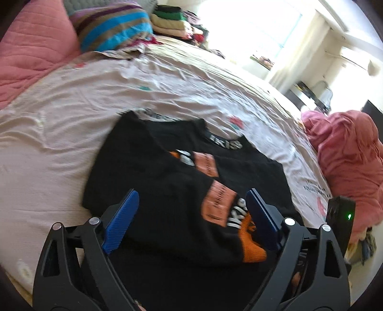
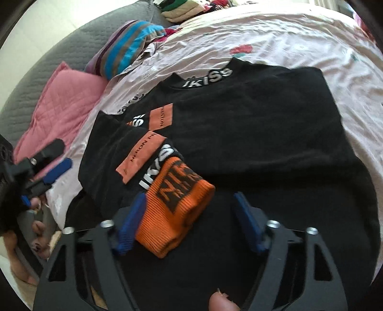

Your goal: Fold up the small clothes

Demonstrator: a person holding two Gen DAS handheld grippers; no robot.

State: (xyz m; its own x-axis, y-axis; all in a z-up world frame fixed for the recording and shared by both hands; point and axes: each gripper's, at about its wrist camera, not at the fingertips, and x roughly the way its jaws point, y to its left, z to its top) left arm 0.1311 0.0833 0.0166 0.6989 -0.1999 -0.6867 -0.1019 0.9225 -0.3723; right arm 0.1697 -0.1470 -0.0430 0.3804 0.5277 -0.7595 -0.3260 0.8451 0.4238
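A black sweater (image 1: 155, 167) with orange patches and white lettering lies spread on the bed. One sleeve is folded across its front, ending in an orange ribbed cuff (image 2: 177, 210). My left gripper (image 1: 191, 215) hovers open over the folded sleeve, its blue pads wide apart and touching nothing. My right gripper (image 2: 189, 222) is open around the cuff: the left pad is right beside the cuff's edge and the right pad stands clear of it. In the right wrist view my left gripper (image 2: 56, 160) shows at the sweater's left edge.
The pale wrinkled bed sheet (image 1: 71, 119) surrounds the sweater. A pink pillow (image 2: 64, 102) and a striped pillow (image 1: 115, 26) lie by the headboard. Folded clothes (image 1: 170, 21) are stacked at the far side. A pink blanket (image 1: 352, 162) is heaped at the bed's right edge.
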